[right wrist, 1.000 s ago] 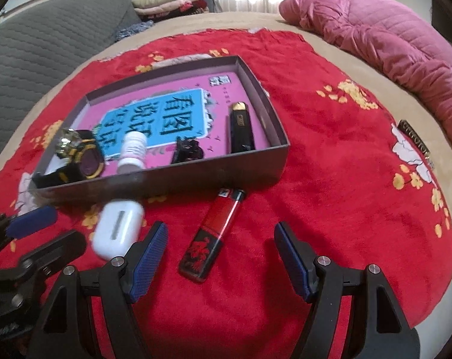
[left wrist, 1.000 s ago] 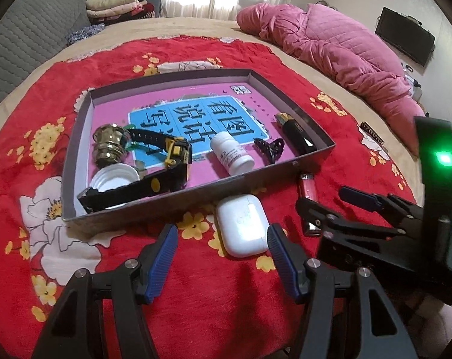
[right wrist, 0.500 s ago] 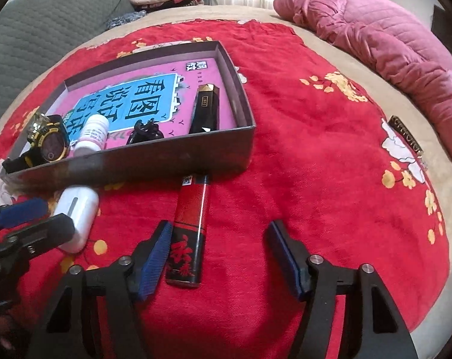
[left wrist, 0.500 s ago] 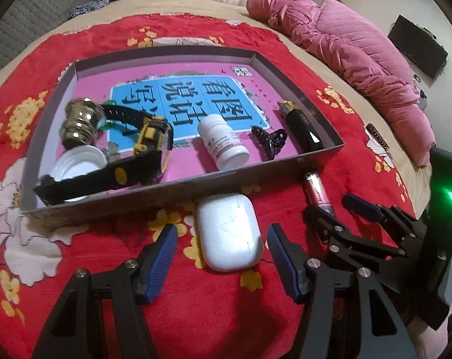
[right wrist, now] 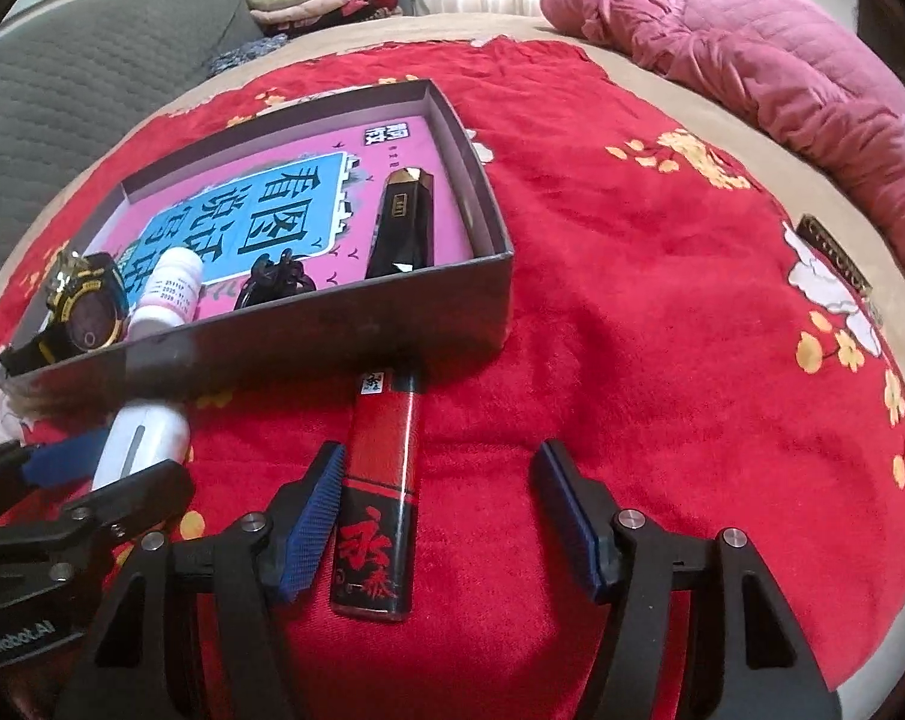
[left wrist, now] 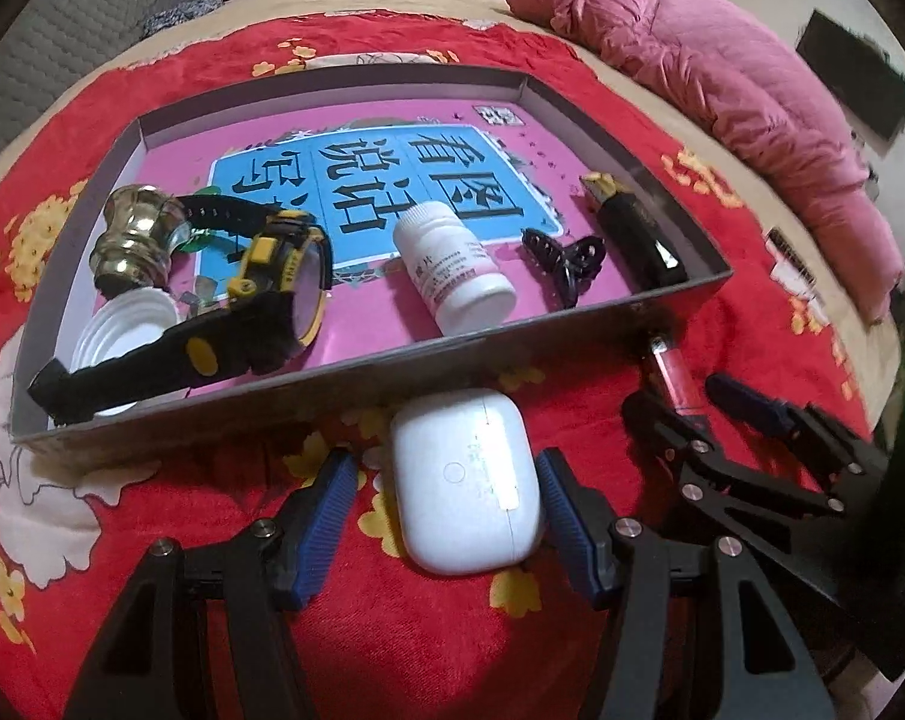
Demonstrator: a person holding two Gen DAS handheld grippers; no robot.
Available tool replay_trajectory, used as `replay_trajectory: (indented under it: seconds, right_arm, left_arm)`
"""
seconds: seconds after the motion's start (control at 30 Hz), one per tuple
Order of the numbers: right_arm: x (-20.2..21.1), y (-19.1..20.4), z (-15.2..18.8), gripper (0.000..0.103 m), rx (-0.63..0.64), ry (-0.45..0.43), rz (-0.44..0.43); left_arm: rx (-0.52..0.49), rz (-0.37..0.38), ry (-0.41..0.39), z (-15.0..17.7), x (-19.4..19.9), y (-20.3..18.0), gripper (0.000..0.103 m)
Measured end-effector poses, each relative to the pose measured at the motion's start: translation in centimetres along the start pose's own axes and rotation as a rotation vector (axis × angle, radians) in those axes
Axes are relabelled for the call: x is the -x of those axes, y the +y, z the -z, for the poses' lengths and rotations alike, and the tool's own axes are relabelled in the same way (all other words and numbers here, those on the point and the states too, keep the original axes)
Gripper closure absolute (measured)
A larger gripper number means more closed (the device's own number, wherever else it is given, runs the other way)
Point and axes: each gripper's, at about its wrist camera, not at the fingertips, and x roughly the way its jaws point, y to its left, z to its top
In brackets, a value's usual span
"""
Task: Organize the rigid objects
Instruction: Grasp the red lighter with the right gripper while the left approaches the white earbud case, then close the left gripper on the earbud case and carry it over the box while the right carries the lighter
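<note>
Lying on a red floral blanket (right wrist: 632,312) spread over a bed, a shallow grey cardboard box (left wrist: 356,384) with a pink and blue printed floor is holding several small things. Inside it are sitting a black and yellow wristwatch (left wrist: 260,294), a brass-coloured metal knob (left wrist: 131,237), a white plastic lid (left wrist: 125,333), a small white pill bottle (left wrist: 452,276) lying on its side, a black hair claw clip (left wrist: 563,261) and a black stick with a gold cap (left wrist: 635,234).

Just outside the box's near wall, a white rounded earbud case (left wrist: 464,480) is lying between the blue pads of the left gripper (left wrist: 446,516), whose jaws are standing open on either side of it, the right pad very close. Beside it, the right gripper (right wrist: 437,516) is straddling a red and black lighter (right wrist: 380,498); its jaws have just been closing but are standing wide, the left pad (right wrist: 311,516) just beside the lighter, the right pad well apart from it.
</note>
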Motion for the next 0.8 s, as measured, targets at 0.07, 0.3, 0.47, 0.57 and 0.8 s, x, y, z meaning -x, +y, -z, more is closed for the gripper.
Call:
replay_trajectory:
  seconds: [0.07, 0.3, 0.47, 0.57, 0.8]
  right_arm:
    - [0.1, 0.5, 0.0, 0.048, 0.028, -0.012, 0.0]
    - [0.6, 1.1, 0.0, 0.08, 0.061, -0.022, -0.034]
    - [1.3, 0.0, 0.0, 0.08, 0.003, -0.001, -0.1]
    - [2.1, -0.2, 0.2, 0.08, -0.013, 0.005, -0.128]
    - [4.4, 0.3, 0.3, 0.08, -0.007, -0.022, -0.182]
  left_arm:
    - [-0.042, -0.037, 0.009, -0.1, -0.3, -0.8, 0.043]
    - [-0.062, -0.03, 0.003, 0.0, -0.1, -0.9, 0.055]
    - [-0.027, 0.035, -0.005, 0.1, 0.5, 0.1, 0.056]
    - [-0.007, 0.08, -0.011, 0.5, 1.2, 0.7, 0.057]
    - [-0.002, 0.129, -0.051, 1.0, 3.7, 1.1, 0.057]
